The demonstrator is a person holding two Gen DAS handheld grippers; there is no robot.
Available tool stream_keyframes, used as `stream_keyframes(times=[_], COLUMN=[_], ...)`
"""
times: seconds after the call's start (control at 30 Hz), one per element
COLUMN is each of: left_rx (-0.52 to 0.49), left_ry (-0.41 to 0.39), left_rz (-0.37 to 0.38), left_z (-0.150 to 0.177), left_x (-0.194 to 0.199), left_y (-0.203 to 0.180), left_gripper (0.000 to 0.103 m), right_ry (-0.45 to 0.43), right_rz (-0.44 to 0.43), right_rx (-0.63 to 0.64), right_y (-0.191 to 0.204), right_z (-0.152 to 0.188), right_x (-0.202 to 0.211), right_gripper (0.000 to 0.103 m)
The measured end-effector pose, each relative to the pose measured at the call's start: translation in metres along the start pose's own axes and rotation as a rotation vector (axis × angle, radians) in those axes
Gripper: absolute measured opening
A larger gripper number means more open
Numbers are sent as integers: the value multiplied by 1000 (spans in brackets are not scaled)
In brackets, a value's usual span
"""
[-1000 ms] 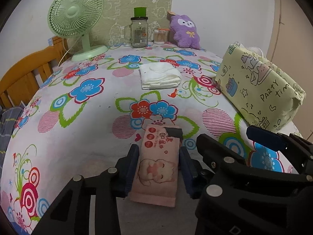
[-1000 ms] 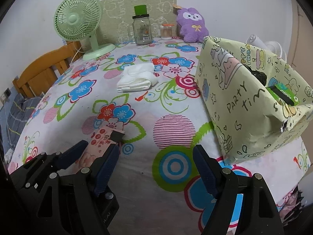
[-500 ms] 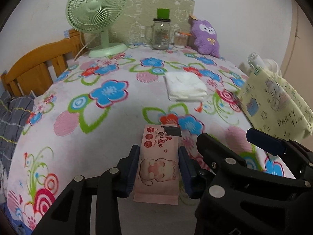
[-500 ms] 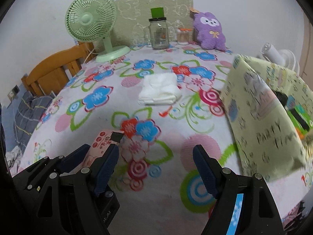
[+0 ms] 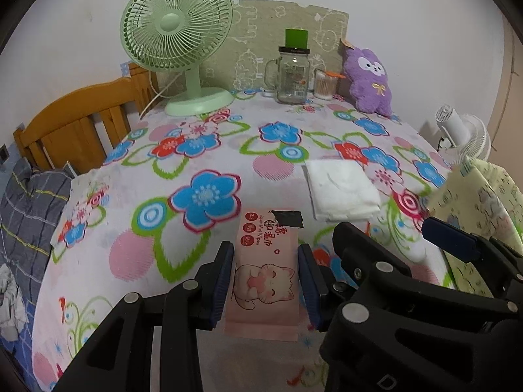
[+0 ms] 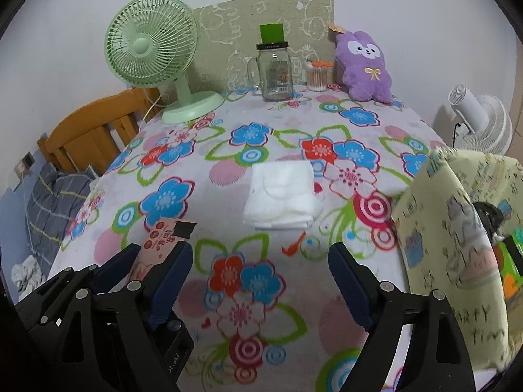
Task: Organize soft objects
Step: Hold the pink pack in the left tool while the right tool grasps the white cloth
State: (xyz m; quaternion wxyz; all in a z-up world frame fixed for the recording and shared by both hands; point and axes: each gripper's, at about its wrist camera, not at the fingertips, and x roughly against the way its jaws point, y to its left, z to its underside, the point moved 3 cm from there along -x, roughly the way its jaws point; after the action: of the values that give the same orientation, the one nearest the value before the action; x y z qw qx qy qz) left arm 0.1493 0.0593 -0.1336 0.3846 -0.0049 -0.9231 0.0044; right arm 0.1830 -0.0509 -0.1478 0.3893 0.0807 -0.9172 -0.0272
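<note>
Wipes pack clamped in left gripper; right gripper spread wide, empty, jaws just opening. Carry level toward patterned bag at table's right edge. Avoid squeezing harder.

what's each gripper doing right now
left gripper: closed on the pink wipes pack
right gripper: open, nothing between its jaws, which have just been opening

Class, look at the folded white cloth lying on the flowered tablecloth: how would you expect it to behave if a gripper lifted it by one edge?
The folded white cloth shows soft, rounded layers, so it would probably droop and unfold. It looks thin, so likely light. Lying flat, it should not roll or tip.
</note>
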Motion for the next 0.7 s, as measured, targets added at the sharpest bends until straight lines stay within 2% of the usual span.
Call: stream_keyframes(times=[0.47, 0.57, 0.7], left_rx=[1, 7, 27], left_ry=[14, 14, 30], left_rz=[-17, -25, -23], left_z=[-26, -29, -30], left_x=[-32, -38, -47], left_y=[5, 5, 7], left_gripper=[40, 40, 40], right_ry=[15, 17, 25], right_rz=[41, 30, 62], right_rx=[-64, -33, -30], right_y=[-8, -7, -12], right_z=[-26, -32, -36], right_x=[-39, -48, -59], right_gripper=[89, 89, 89])
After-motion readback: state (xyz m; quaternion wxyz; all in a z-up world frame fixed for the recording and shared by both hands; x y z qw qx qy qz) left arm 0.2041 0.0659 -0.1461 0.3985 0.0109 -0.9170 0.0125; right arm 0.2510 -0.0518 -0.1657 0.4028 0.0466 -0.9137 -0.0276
